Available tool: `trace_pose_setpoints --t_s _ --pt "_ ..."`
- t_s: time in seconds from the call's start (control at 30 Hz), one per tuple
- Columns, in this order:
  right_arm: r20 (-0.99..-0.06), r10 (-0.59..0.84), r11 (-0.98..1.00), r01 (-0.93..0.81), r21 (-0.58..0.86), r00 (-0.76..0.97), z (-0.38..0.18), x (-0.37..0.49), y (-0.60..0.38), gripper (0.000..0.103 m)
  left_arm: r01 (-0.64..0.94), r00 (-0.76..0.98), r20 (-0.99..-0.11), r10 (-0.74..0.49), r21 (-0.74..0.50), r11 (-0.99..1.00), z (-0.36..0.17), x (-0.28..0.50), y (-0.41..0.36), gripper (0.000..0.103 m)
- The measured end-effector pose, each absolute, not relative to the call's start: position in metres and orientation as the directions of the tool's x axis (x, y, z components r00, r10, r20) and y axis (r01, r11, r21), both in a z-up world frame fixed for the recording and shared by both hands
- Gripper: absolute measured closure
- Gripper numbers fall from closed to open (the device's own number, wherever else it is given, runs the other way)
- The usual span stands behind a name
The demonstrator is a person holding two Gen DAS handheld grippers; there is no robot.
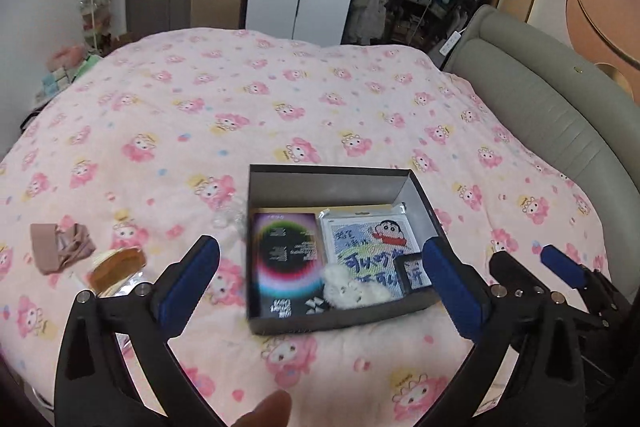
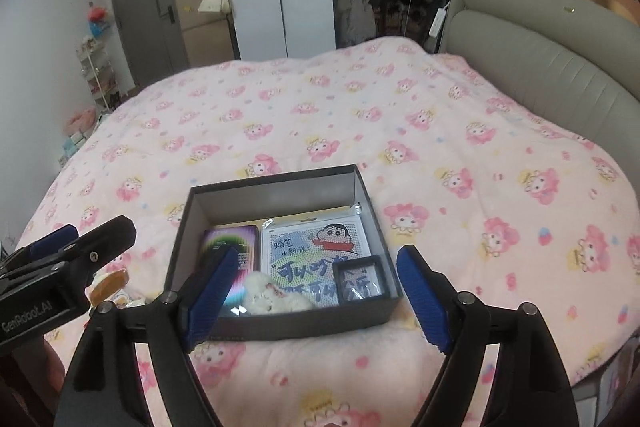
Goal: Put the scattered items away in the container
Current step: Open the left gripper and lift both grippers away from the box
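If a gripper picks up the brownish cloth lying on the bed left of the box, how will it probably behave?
The brownish cloth lies crumpled in loose folds on the bed, so it is probably floppy and would sag and hang from the fingers. It looks thin, so likely light. A pinch on one fold may lift only part of it first.

Both grippers look the same tbh: matte black plastic, Y-shaped frames w/ two long arms each. Left gripper [image 1: 320,275] has bright blue ribbed pads [image 1: 188,279] on the inside of the fingers, and round silver pivot bolts [image 1: 83,295] at the joints. Right gripper [image 2: 316,295] has the same blue pads [image 2: 420,291] and silver bolts [image 2: 464,298]. Seen from the right cam, the left one's side has white "GenRobot.AI" lettering [image 2: 26,321] plus a small screw [image 2: 94,255]. Only skin showing is a bare fingertip [image 1: 268,409], pinkish-tan, at the bottom of the left cam. Can't make out any sleeve.
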State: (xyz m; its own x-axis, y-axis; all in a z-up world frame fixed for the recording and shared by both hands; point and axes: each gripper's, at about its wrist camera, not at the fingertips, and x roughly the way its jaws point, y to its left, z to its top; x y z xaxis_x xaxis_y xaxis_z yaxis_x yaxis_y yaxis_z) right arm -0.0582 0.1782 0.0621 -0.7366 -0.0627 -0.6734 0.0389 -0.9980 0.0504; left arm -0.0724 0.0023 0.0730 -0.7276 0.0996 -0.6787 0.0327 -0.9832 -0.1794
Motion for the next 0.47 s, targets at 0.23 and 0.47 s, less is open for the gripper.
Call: trace_pose_setpoints --t_s 0.23,0.47 --pt "-0.669 -0.07 -0.997 0.043 0.057 -0.74 0.063 -0.014 0.177 0.023 0.042 -0.779 -0.626 0.022 -0.087 -0.995 0.081 -0.015 0.013 0.001" --pt "-0.678 -0.064 -0.998 0.051 0.039 -0.732 0.053 0.028 0.177 0.023 0.017 -0.776 -0.629 0.039 -0.083 -0.996 0.072 0.024 0.022 0.001"
